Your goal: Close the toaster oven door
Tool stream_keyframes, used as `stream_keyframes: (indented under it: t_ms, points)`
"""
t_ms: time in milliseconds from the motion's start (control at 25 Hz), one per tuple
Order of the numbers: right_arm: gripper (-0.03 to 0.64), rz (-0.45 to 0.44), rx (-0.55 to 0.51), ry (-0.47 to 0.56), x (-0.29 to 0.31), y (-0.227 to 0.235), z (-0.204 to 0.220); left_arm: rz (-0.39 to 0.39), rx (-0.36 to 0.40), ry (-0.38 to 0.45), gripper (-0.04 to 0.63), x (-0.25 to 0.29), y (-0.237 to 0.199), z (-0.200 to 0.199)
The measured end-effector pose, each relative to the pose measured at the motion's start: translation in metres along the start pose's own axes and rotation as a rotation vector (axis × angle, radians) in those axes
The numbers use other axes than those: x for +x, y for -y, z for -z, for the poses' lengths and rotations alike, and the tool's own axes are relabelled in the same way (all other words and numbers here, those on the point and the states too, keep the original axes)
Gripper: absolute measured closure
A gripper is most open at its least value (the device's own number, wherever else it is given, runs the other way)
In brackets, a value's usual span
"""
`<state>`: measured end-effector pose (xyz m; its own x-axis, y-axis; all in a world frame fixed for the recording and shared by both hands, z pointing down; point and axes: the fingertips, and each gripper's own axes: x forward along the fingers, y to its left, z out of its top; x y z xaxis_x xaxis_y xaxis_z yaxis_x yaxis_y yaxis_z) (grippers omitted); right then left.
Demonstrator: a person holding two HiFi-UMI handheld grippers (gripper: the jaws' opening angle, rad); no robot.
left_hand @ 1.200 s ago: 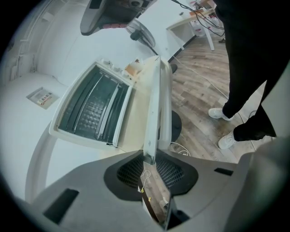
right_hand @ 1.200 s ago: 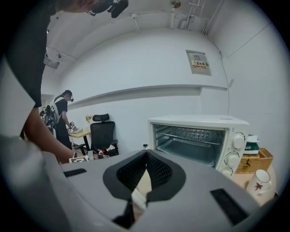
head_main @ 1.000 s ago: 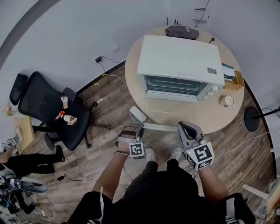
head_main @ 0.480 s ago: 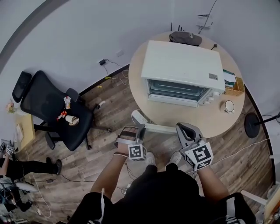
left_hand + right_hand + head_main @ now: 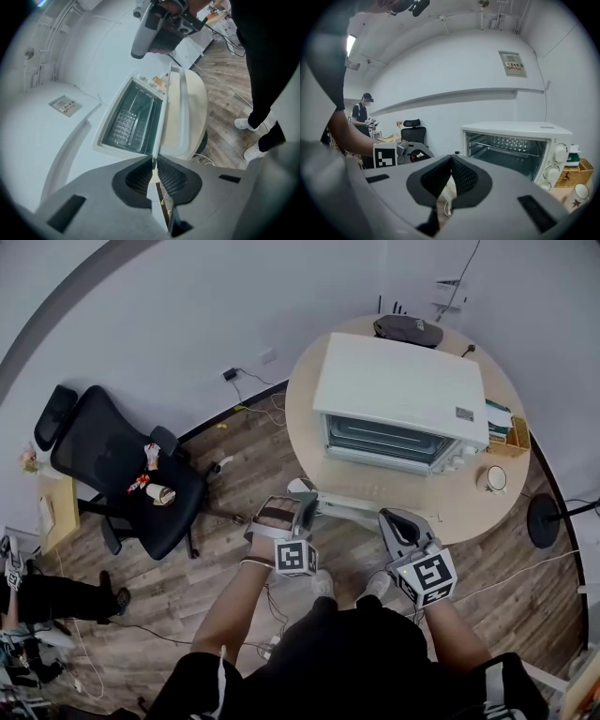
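Observation:
A white toaster oven (image 5: 398, 390) stands on a round beige table (image 5: 309, 427), its door (image 5: 375, 459) folded down and the rack inside showing (image 5: 506, 147). My left gripper (image 5: 302, 505) hovers off the table's near edge, short of the oven. Its jaws are closing, with only a thin slit left and nothing between them (image 5: 154, 161). The left gripper view shows the oven (image 5: 70, 117) turned sideways, with the door's edge (image 5: 161, 117) straight ahead. Beside it my right gripper (image 5: 392, 519) is shut and empty (image 5: 451, 159), also short of the table.
A black office chair (image 5: 122, 474) stands on the wood floor at left. On the table sit a mug (image 5: 494, 479), a wicker basket (image 5: 514, 432) and a dark bag (image 5: 408, 329). A person (image 5: 361, 115) stands far left. A round black base (image 5: 544, 519) is on the right.
Both grippers have moved a little forward toward the table's near edge. The oven door stays down.

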<state>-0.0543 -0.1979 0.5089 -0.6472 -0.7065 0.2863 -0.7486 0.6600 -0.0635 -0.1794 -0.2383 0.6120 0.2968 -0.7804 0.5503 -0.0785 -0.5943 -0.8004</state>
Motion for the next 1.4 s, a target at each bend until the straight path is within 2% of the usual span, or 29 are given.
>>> stream_keyframes:
  t_ms: [480,800,960,1400]
  points:
    - [0.620,0.020,-0.026,0.028,-0.004,0.016,-0.018,-0.090,0.059,0.014,0.563,0.014,-0.069,-0.010]
    - [0.620,0.052,-0.030,0.037,-0.008,0.034,-0.024,-0.100,0.087,0.027,0.557,0.027,-0.094,-0.013]
    - [0.620,0.072,-0.023,0.037,-0.011,0.042,-0.023,-0.100,0.108,0.007,0.551,0.034,-0.103,-0.014]
    - [0.620,0.145,0.033,0.057,-0.019,0.074,-0.015,-0.097,0.101,-0.067,0.543,0.056,-0.130,-0.014]
